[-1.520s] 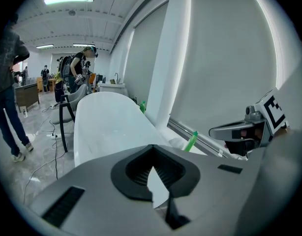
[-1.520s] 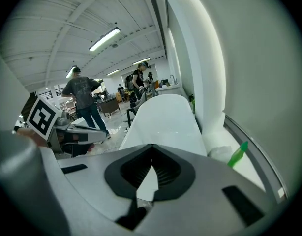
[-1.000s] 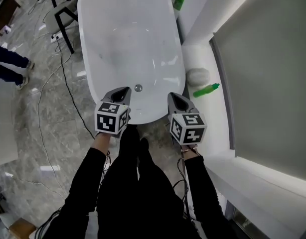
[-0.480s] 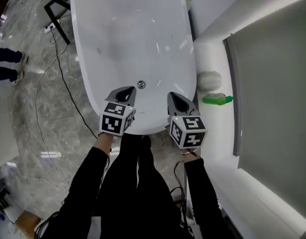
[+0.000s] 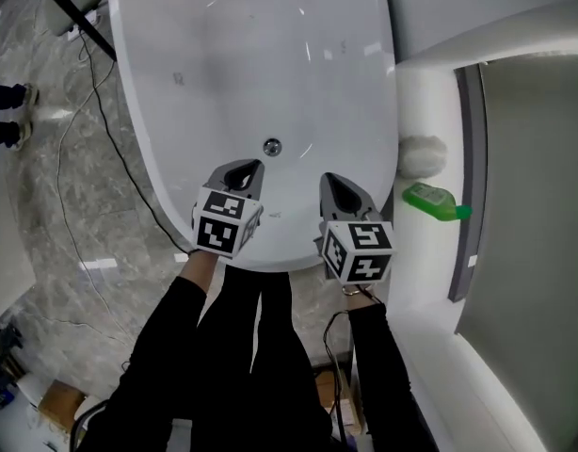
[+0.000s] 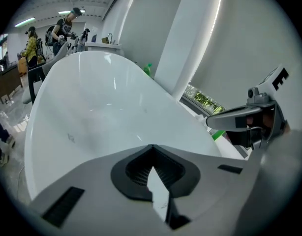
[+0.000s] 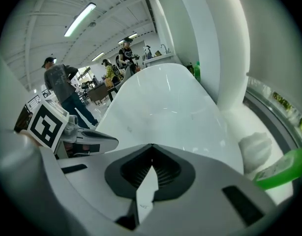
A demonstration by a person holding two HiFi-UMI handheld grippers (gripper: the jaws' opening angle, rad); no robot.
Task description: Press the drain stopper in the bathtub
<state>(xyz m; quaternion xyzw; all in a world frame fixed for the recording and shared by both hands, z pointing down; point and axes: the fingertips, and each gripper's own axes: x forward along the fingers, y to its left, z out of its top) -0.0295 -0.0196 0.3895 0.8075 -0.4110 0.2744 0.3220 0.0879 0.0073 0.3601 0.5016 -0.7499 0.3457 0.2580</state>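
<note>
A white oval bathtub [image 5: 185, 36] fills the upper head view. Its round metal drain stopper [image 5: 272, 146] sits on the tub floor near the near end. My left gripper [image 5: 242, 170] hovers just short of the stopper, a little to its left, jaws shut and holding nothing. To the right, my right gripper [image 5: 332, 185] hangs over the tub's near rim, also shut and empty. In the left gripper view the left gripper [image 6: 152, 149] points along the tub [image 6: 92, 112]. The right gripper view has the right gripper [image 7: 152, 149] above the tub [image 7: 166, 107]; neither gripper view shows the stopper.
A green bottle [image 5: 436, 202] and a white rounded object [image 5: 421, 155] lie on the white ledge right of the tub. A black cable [image 5: 110, 149] runs over the marble floor at left. People stand in the far room [image 7: 60, 90]. A window blind [image 5: 534, 205] lies right.
The head camera has moved closer over the tub's near end. Both grippers have moved forward over the rim, and the left one is now close to the stopper.
</note>
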